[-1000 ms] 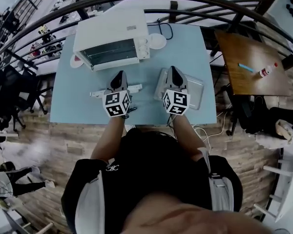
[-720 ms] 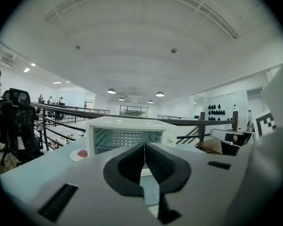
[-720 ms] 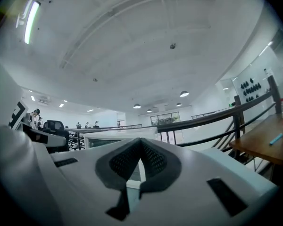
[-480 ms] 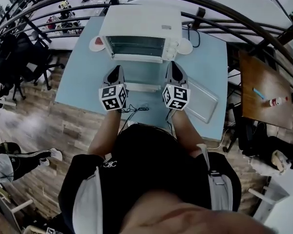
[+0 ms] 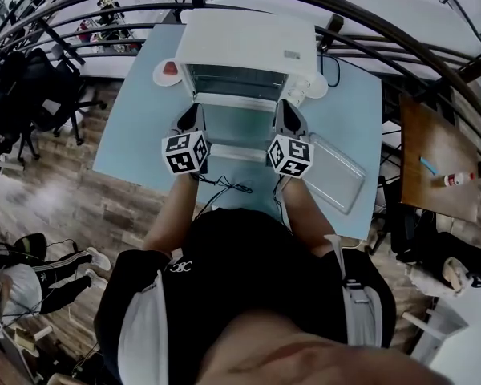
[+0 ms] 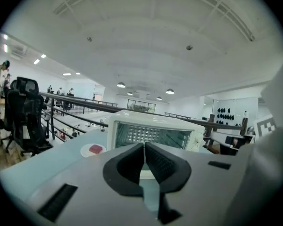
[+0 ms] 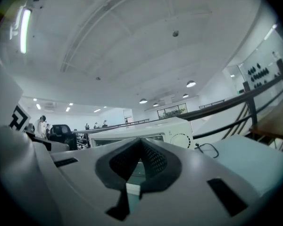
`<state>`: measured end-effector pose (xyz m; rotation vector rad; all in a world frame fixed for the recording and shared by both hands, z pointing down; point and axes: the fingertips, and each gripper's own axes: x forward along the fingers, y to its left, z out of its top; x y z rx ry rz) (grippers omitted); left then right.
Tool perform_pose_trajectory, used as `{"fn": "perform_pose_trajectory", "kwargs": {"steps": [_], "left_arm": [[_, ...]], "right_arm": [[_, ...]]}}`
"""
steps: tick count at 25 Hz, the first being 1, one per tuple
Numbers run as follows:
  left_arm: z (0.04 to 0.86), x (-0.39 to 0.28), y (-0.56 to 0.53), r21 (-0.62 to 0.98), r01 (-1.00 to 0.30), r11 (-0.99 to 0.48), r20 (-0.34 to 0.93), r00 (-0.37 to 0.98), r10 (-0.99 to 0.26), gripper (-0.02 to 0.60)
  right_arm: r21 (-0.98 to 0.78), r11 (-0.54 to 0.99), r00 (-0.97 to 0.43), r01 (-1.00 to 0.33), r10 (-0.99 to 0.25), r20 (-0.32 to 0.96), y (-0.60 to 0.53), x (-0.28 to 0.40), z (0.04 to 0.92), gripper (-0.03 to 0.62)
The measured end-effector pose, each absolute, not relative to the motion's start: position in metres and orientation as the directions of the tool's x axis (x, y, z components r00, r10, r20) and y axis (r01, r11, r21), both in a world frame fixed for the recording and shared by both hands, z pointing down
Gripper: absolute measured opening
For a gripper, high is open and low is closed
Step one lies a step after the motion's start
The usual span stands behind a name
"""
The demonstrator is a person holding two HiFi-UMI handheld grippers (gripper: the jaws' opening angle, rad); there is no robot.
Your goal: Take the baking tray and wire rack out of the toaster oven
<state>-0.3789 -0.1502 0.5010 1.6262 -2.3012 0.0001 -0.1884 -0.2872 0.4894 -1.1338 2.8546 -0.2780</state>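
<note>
Pale blue table [image 5: 144, 135] beside a railing; a white toaster oven [image 5: 248, 42] sits at the back, its door [image 5: 232, 127] dropped open. The left gripper [image 5: 197, 108] and right gripper [image 5: 284, 105] are both closed and empty, flanking the door. The baking tray [image 5: 341, 179] lies out on the table to the right. It looks like thin, stiff, light metal, best pinched at the rim.

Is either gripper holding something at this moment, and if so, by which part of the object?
Nothing is held. The left gripper and the right gripper are both shut, pads together, nothing between them, facing the toaster oven.
</note>
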Motion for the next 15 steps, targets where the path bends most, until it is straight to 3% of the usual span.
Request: {"fn": "perform_pose_trajectory", "kwargs": {"steps": [2, 5, 8, 15], "left_arm": [[0.507, -0.388, -0.161, 0.260, -0.903, 0.342, 0.276, -0.270, -0.923, 0.021], [0.515, -0.401, -0.174, 0.377, -0.867, 0.327, 0.272, -0.234, -0.934, 0.031], [0.523, -0.411, -0.187, 0.529, -0.796, 0.294, 0.247, -0.187, -0.951, 0.113], [0.557, -0.439, -0.215, 0.854, -0.464, 0.234, 0.196, -0.129, -0.972, 0.141]], "right_arm": [[-0.304, 0.686, -0.727, -0.662, -0.685, 0.037, -0.297, -0.194, 0.499, -0.002], [-0.502, 0.609, -0.731, -0.614, -0.678, 0.073, -0.309, -0.203, 0.516, 0.071], [-0.655, 0.498, -0.720, -0.569, -0.686, 0.104, -0.321, -0.207, 0.535, 0.088], [-0.839, 0.291, -0.690, -0.459, -0.712, 0.130, -0.340, -0.224, 0.567, 0.103]]}}
